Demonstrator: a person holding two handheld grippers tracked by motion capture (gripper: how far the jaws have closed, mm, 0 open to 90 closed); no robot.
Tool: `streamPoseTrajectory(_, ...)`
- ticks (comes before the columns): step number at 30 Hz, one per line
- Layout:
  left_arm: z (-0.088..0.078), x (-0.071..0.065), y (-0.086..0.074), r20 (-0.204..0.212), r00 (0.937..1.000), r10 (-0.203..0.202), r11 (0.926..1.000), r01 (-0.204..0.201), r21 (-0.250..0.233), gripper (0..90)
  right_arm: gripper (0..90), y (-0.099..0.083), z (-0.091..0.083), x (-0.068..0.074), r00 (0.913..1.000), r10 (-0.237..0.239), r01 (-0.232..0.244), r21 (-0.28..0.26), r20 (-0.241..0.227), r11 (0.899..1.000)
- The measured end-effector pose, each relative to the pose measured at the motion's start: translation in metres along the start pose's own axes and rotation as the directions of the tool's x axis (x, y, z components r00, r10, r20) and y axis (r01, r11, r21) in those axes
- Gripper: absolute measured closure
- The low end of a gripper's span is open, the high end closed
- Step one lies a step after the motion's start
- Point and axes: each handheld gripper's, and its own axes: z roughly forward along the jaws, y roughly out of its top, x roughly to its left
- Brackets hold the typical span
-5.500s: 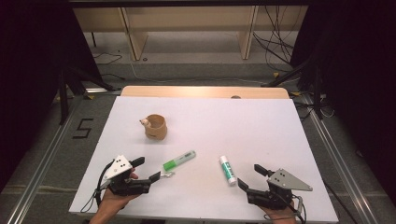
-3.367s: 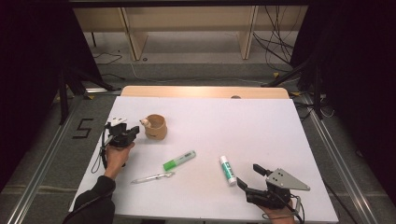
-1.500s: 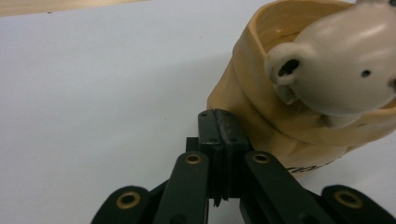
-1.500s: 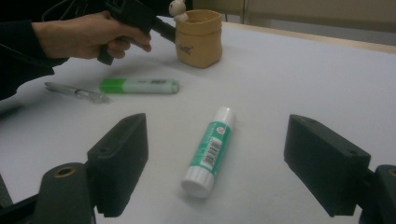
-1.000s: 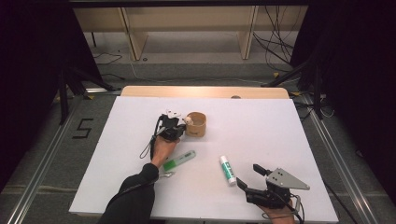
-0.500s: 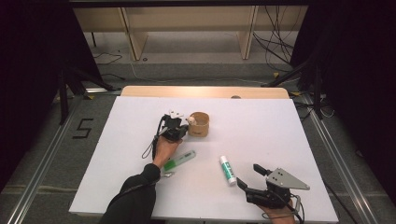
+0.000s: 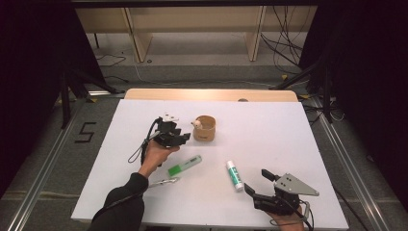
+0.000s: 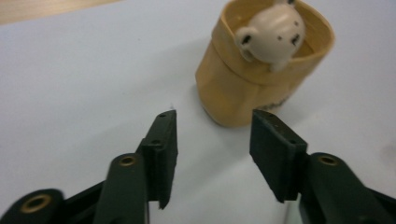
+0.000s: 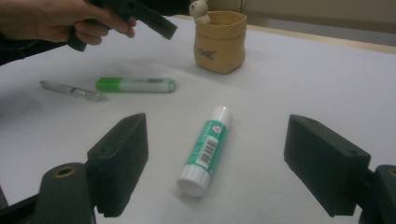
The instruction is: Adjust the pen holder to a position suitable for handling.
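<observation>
The left gripper [image 7: 185, 138], its jaws just opened and empty, hovers just left of the small tan holder with a bear figure [image 7: 204, 128], mid-table. It looks light, soft-walled; grip its rim gently.

My table [image 7: 288, 144] is a white sheet with a strip of pale wood along its far edge. Four things lie on it. The tan cup [image 7: 205, 129] stands upright near the middle, toward twelve o'clock. The green marker [image 7: 184, 165] lies flat at about seven o'clock from the cup. The clear pen [image 7: 163, 182] lies just beyond it, further toward seven. The glue stick [image 7: 235, 175] lies at five o'clock from the cup, apart from the marker.
</observation>
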Motion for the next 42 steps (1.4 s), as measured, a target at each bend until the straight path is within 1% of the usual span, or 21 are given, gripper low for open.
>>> streamPoseTrajectory(2,-0.005,-0.002,-0.003,0.027,0.9994,0.024,0.9995,-0.024,0.022,40.9,22.8,0.000,0.000,0.000,1.0000,0.001,-0.001,-0.001,0.001,1.000)
streamPoseTrajectory(3,-0.009,-0.005,-0.006,0.034,0.9985,0.043,0.9986,-0.044,0.028,38.5,22.8,0.000,0.000,0.000,1.0000,0.001,-0.001,0.000,0.000,1.000)
streamPoseTrajectory(4,-0.009,-0.005,-0.007,0.036,0.9981,0.049,0.9983,-0.050,0.027,35.9,22.8,0.000,0.000,0.000,1.0000,0.000,0.000,0.000,0.001,1.000)
streamPoseTrajectory(5,-0.010,-0.007,-0.008,0.043,0.9972,0.061,0.9971,-0.063,0.041,35.0,22.8,0.000,0.000,0.000,1.0000,-0.001,0.001,0.000,0.001,1.000)
streamPoseTrajectory(6,-0.012,-0.009,-0.008,0.048,0.9955,0.081,0.9946,-0.084,0.060,33.6,22.8,0.000,0.000,0.000,1.0000,0.000,0.000,-0.001,0.002,1.000)
streamPoseTrajectory(8,-0.015,-0.011,-0.008,0.060,0.9935,0.096,0.9931,-0.100,0.062,30.7,22.8,0.000,0.000,0.001,1.0000,-0.002,0.002,-0.001,0.001,1.000)
streamPoseTrajectory(10,-0.018,-0.012,-0.009,0.075,0.9913,0.108,0.9905,-0.114,0.078,29.1,22.8,0.001,-0.001,0.001,1.0000,-0.006,0.006,-0.005,0.001,1.000)
streamPoseTrajectory(11,-0.020,-0.013,-0.010,0.075,0.9905,0.115,0.9896,-0.121,0.077,28.1,22.8,0.001,-0.001,0.001,1.0000,-0.006,0.006,-0.006,0.000,1.000)
streamPoseTrajectory(13,-0.024,-0.013,-0.011,0.073,0.9892,0.127,0.9881,-0.133,0.078,27.1,22.7,0.001,-0.002,0.001,1.0000,-0.009,0.009,-0.008,-0.001,1.000)
streamPoseTrajectory(18,-0.033,-0.013,-0.014,0.089,0.9870,0.134,0.9847,-0.143,0.100,24.1,22.7,0.001,-0.002,0.001,0.9999,-0.008,0.008,-0.007,-0.007,1.000)
streamPoseTrajectory(24,-0.039,-0.012,-0.018,0.113,0.9815,0.155,0.9792,-0.167,0.115,23.1,22.7,0.000,-0.002,0.001,0.9999,-0.009,0.009,-0.007,-0.008,1.000)
streamPoseTrajectory(25,-0.040,-0.013,-0.019,0.116,0.9798,0.163,0.9770,-0.177,0.119,22.9,22.7,0.000,-0.002,0.000,0.9999,-0.008,0.008,-0.006,-0.008,1.000)
streamPoseTrajectory(26,-0.040,-0.014,-0.019,0.118,0.9797,0.163,0.9766,-0.177,0.123,22.7,22.7,-0.001,-0.002,0.000,1.0000,-0.005,0.005,-0.006,-0.007,1.000)
streamPoseTrajectory(27,-0.040,-0.014,-0.020,0.120,0.9781,0.170,0.9744,-0.185,0.128,22.5,22.7,-0.001,-0.002,0.000,1.0000,-0.004,0.004,-0.008,-0.006,1.000)
streamPoseTrajectory(28,-0.040,-0.015,-0.020,0.120,0.9783,0.169,0.9739,-0.185,0.132,21.9,22.6,-0.001,-0.002,-0.001,1.0000,-0.003,0.003,-0.009,-0.007,1.000)
streamPoseTrajectory(34,-0.042,-0.018,-0.022,0.121,0.9717,0.203,0.9622,-0.221,0.159,19.6,22.5,-0.001,-0.001,0.000,0.9998,-0.009,0.009,-0.004,-0.017,1.000)
streamPoseTrajectory(36,-0.042,-0.019,-0.023,0.125,0.9716,0.201,0.9614,-0.220,0.165,19.3,22.5,-0.001,-0.002,-0.001,0.9999,-0.005,0.004,-0.008,-0.015,1.000)
streamPoseTrajectory(42,-0.042,-0.021,-0.025,0.126,0.9634,0.237,0.9436,-0.259,0.207,18.7,22.5,-0.001,-0.002,-0.001,0.9999,-0.004,0.004,-0.007,-0.014,1.000)
